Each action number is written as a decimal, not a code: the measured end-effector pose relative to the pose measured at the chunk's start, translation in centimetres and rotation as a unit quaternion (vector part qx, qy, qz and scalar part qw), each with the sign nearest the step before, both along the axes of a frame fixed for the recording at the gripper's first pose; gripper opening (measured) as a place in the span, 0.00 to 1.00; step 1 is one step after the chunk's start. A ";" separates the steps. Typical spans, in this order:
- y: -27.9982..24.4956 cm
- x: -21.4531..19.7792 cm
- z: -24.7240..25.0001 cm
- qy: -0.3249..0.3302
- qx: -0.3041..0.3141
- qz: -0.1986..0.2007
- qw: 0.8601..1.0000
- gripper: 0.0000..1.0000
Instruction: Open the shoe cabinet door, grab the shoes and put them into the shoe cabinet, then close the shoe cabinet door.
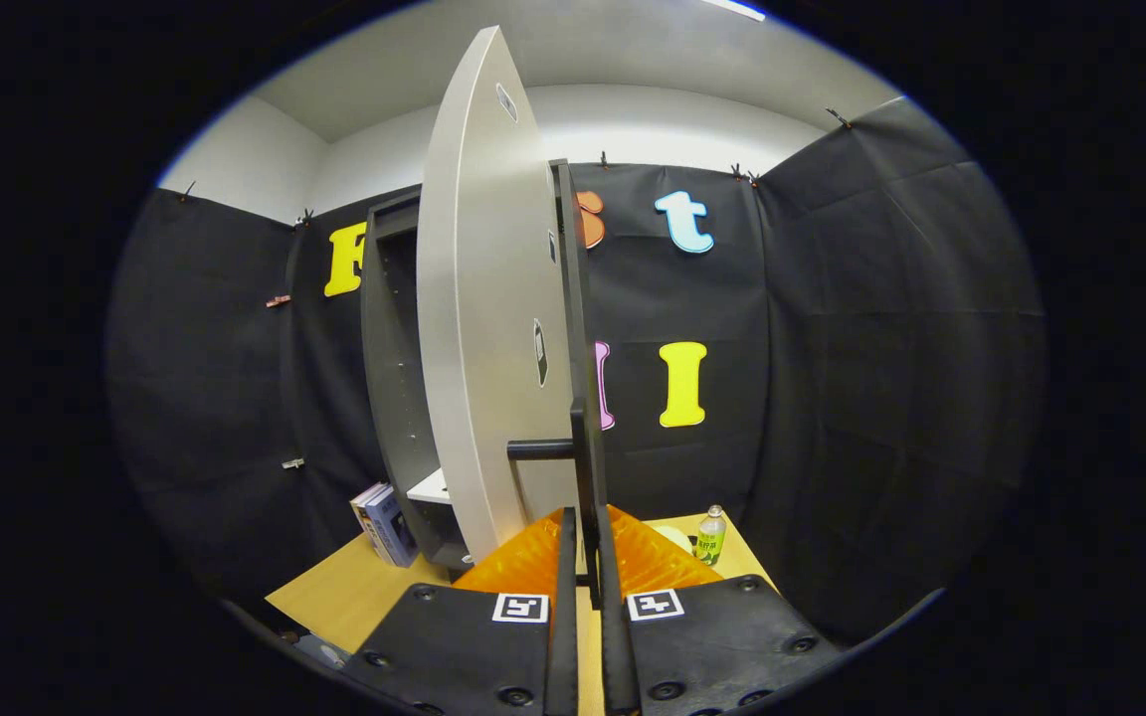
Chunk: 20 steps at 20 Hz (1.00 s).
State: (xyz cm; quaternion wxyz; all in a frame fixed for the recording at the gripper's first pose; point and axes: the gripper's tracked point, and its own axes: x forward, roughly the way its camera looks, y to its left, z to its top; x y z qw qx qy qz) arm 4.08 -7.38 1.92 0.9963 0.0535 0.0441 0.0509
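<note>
1. The tool has its 2 fingers close together, clamped on the thin dark edge of the shoe cabinet door.
2. The door stands open, edge-on to the camera, with a dark bar handle just above the fingers.
3. The shoe cabinet stands on the tabletop; inside, a pale shelf board shows low down.
4. Small boxes lean beside the cabinet; a green bottle stands beyond the fingers.
</note>
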 end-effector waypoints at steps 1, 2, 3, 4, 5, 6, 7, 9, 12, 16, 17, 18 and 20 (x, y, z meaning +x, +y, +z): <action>-0.1 0.0 0.0 0.002 0.000 -0.004 1.000 0.14; 0.0 -0.2 -0.2 0.008 0.002 -0.008 1.000 0.14; 0.0 -0.6 -0.3 0.013 0.006 -0.009 1.000 0.14; -0.1 -1.1 -0.4 0.017 0.008 -0.012 1.000 0.14; -0.2 -1.6 -0.4 0.018 0.004 -0.017 1.000 0.14; -0.4 -2.2 -0.4 0.020 -0.004 -0.021 1.000 0.14; -0.4 -2.8 -0.6 0.023 -0.011 -0.023 0.999 0.14; 0.8 -4.2 -1.5 0.039 -0.015 -0.005 0.999 0.14; 3.8 -6.9 -3.8 0.081 -0.031 0.033 0.996 0.37; 8.1 -9.4 -7.5 0.128 -0.055 0.083 0.987 0.68; 9.3 -9.6 -8.8 0.138 -0.053 0.095 0.984 0.76; 10.4 -9.5 -10.4 0.157 -0.048 0.098 0.982 0.79; 12.5 -9.2 -13.3 0.187 -0.022 0.104 0.977 0.96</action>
